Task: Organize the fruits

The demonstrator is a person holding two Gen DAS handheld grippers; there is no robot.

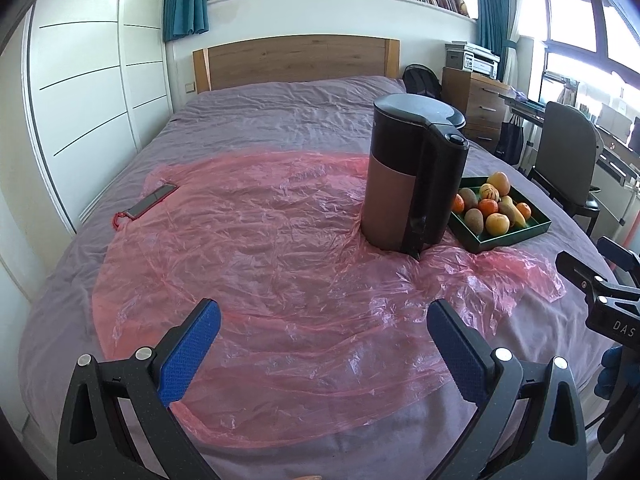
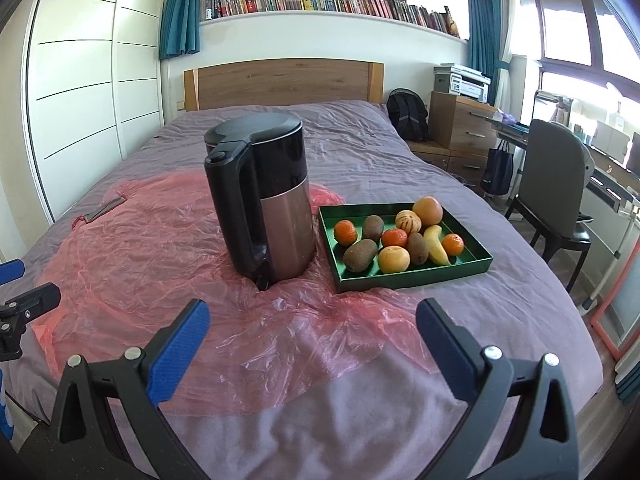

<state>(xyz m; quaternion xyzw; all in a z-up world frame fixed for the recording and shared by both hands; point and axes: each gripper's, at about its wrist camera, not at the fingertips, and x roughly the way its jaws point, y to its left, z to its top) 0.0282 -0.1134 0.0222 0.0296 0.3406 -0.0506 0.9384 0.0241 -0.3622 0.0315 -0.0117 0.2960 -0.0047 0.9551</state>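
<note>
Both the left gripper [image 1: 323,320] and right gripper [image 2: 313,322] hover level above the pink plastic sheet [image 2: 160,232], jaws spread wide and holding nothing, while the fruits [image 2: 394,236] sit (piled together) in the green tray [image 2: 416,276] just beside the kettle [image 2: 264,196].

bed [image 2: 360,140] (purple) | wardrobe [image 2: 92,80] | bookshelf [image 2: 320,0] | bright windows [image 2: 580,40]
</note>
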